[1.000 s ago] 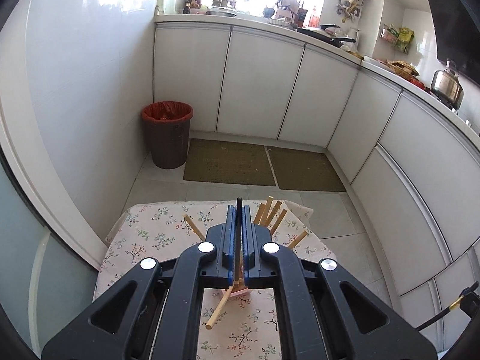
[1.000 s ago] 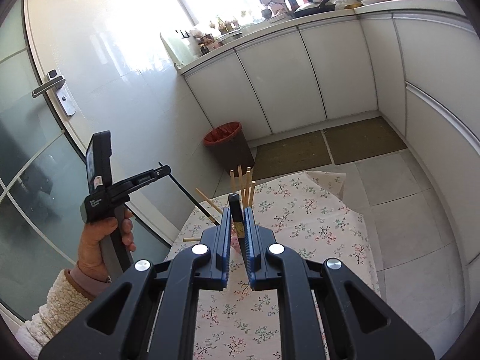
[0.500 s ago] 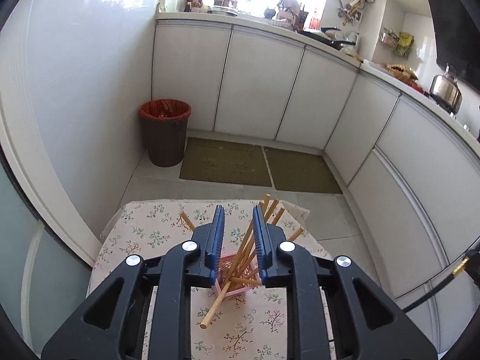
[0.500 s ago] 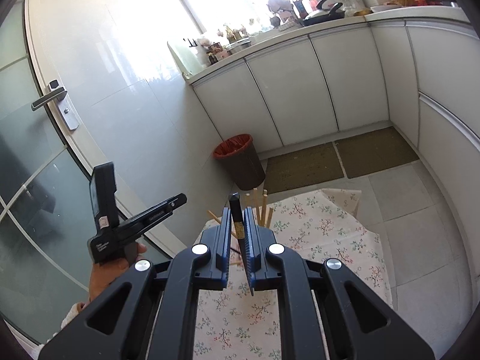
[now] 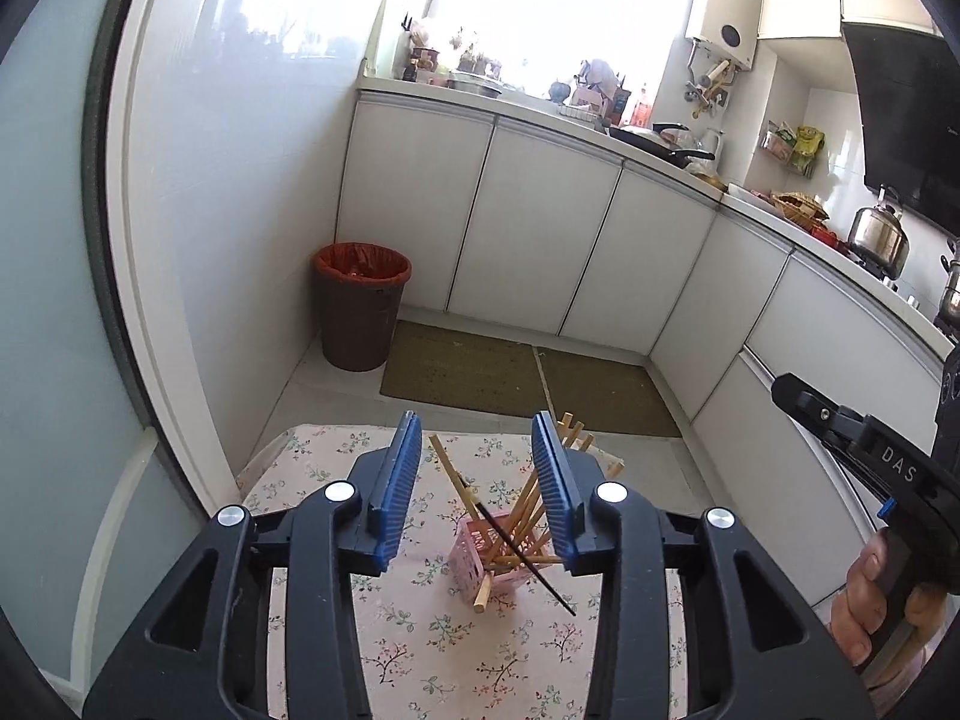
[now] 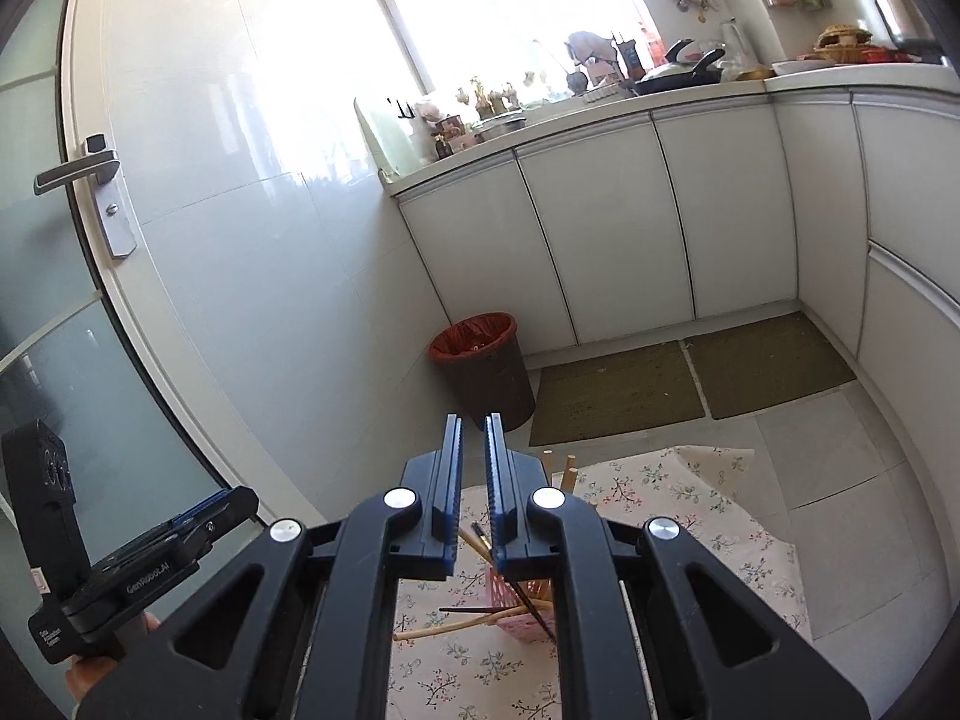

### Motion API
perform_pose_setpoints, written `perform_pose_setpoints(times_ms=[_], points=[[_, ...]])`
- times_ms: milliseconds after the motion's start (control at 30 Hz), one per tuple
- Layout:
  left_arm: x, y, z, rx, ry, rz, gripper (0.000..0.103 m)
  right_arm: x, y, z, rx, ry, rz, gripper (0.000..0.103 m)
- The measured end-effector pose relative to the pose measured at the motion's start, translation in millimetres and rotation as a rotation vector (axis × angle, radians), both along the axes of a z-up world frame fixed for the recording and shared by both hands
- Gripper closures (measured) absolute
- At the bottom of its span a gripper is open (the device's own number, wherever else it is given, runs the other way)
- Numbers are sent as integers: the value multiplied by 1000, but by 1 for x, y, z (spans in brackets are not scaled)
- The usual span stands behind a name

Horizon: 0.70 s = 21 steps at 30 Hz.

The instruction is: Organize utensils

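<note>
Chopsticks [image 5: 528, 510] stand fanned out in a small pink basket [image 5: 474, 564] on the floral-clothed desk [image 5: 336, 462], most leaning up and away from the camera. One dark chopstick [image 5: 522, 558] lies slanted across the basket's rim, its tip reaching past the near side, and one pale wooden stick pokes out low at the basket's near corner.

Above the basket, nearer the camera, hangs the left gripper [image 5: 474, 474] — its blue-padded jaws have just been opening and now stand apart with nothing pressed between them; the basket and sticks show through the gap, lower down on the desk.

Seen from the right wrist, the right gripper [image 6: 473, 480] also hangs above the basket [image 6: 510, 606], its jaws drawn nearly together with only a thin slit between the pads and nothing held in it — the dark chopstick [image 6: 510, 576] shows below the pads, resting in the basket.

Beyond the desk, against the white cabinets, stands a brown bin [image 5: 360, 312] with a red liner, and just beside it two green mats [image 5: 522, 378] lie on the floor.
</note>
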<state>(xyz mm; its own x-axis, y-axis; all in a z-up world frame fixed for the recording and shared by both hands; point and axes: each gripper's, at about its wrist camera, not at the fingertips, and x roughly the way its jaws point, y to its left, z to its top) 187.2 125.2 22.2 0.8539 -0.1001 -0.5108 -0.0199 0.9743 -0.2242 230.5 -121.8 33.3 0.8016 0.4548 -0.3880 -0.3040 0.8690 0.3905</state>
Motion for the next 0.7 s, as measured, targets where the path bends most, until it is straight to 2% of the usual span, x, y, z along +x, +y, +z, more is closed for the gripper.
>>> perform_pose_setpoints(times_ms=[33,133,233,333,400,500,533,700], points=[[-2,4,0,-9,-9,5,66,-7,-1,-2,-14,-17,8,92],[-5,18,-7,-49,-12,27,54,-19,6,-11,-94,-11,34,91],[4,34,-20,-88,36,66,54,-21,12,-20,-114,24,54,91],[9,49,-31,-153,83,75,54,-17,17,-23,-118,50,61,91],[9,56,-35,-165,97,93,54,-12,19,-25,-120,80,65,90],[10,64,-38,-184,103,107,48,-6,22,-26,-113,107,70,89],[11,66,-40,-192,109,106,42,-4,23,-25,-114,110,66,87],[26,74,-54,-207,187,82,41,-2,13,-25,-70,122,48,75]])
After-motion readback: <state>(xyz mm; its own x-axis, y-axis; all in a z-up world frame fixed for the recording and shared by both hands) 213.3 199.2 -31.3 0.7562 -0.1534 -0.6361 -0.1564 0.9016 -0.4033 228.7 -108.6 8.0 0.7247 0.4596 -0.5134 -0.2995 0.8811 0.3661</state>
